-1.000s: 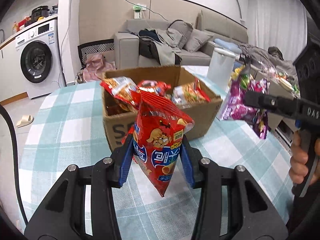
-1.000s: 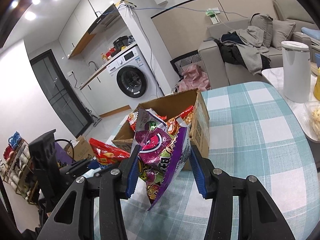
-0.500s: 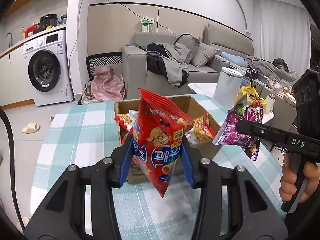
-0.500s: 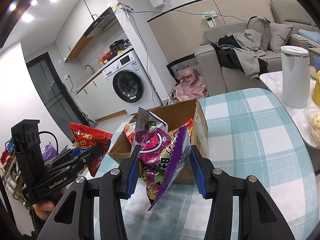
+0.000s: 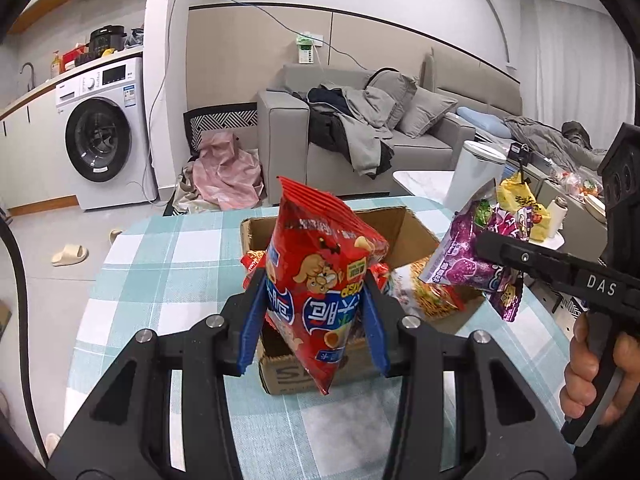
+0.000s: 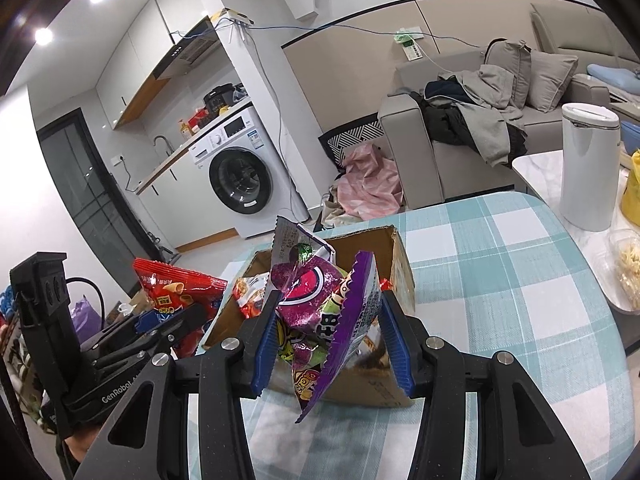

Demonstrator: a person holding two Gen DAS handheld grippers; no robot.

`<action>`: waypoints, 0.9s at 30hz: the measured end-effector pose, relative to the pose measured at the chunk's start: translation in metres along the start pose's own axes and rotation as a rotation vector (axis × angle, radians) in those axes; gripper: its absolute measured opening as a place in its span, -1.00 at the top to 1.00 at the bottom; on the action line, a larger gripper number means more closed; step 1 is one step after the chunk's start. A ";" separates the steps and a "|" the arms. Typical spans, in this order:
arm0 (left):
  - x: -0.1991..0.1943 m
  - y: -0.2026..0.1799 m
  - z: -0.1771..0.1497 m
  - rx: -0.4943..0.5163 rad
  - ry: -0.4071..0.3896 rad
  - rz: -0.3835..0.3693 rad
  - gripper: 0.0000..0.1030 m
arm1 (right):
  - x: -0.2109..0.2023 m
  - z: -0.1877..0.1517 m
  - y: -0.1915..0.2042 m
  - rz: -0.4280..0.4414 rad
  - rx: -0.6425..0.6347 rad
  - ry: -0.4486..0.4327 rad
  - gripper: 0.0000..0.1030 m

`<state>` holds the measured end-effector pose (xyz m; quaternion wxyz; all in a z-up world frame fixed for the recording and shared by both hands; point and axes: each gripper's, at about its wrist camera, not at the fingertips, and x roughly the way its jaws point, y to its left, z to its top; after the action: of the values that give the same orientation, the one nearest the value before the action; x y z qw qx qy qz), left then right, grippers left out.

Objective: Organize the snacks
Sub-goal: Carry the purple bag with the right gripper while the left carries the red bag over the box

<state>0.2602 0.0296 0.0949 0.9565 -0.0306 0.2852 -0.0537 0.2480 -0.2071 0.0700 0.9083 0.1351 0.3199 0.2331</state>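
My left gripper [image 5: 314,322] is shut on a red snack bag [image 5: 320,276] and holds it in the air in front of an open cardboard box [image 5: 404,220] with several snack bags inside. My right gripper [image 6: 330,340] is shut on a purple snack bag [image 6: 328,312], held above the near side of the same box [image 6: 396,256]. The purple bag [image 5: 468,256] also shows in the left wrist view, right of the box. The red bag [image 6: 176,290] shows in the right wrist view at lower left.
The box stands on a table with a teal checked cloth [image 5: 168,256]. A white bin [image 6: 588,164] and a side table with snacks [image 5: 520,200] are to the right. A sofa [image 5: 360,136] and a washing machine [image 5: 100,136] are behind.
Both grippers have risen and pulled back from the box, each still holding its bag. The box now looks lower and farther in both views.
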 end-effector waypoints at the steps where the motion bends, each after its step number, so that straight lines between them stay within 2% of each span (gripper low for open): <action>1: 0.003 0.001 0.001 -0.002 0.000 0.001 0.20 | 0.003 0.001 0.000 -0.004 0.002 0.001 0.07; 18: 0.055 0.002 0.006 0.020 0.013 0.052 0.20 | 0.041 0.016 -0.002 -0.085 0.031 -0.006 0.07; 27: 0.073 -0.001 0.005 0.037 0.022 0.057 0.20 | 0.063 0.024 -0.006 -0.082 0.065 0.005 0.07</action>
<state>0.3235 0.0197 0.0600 0.9549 -0.0044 0.2952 -0.0321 0.3087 -0.1821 0.0534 0.9114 0.1510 0.3348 0.1854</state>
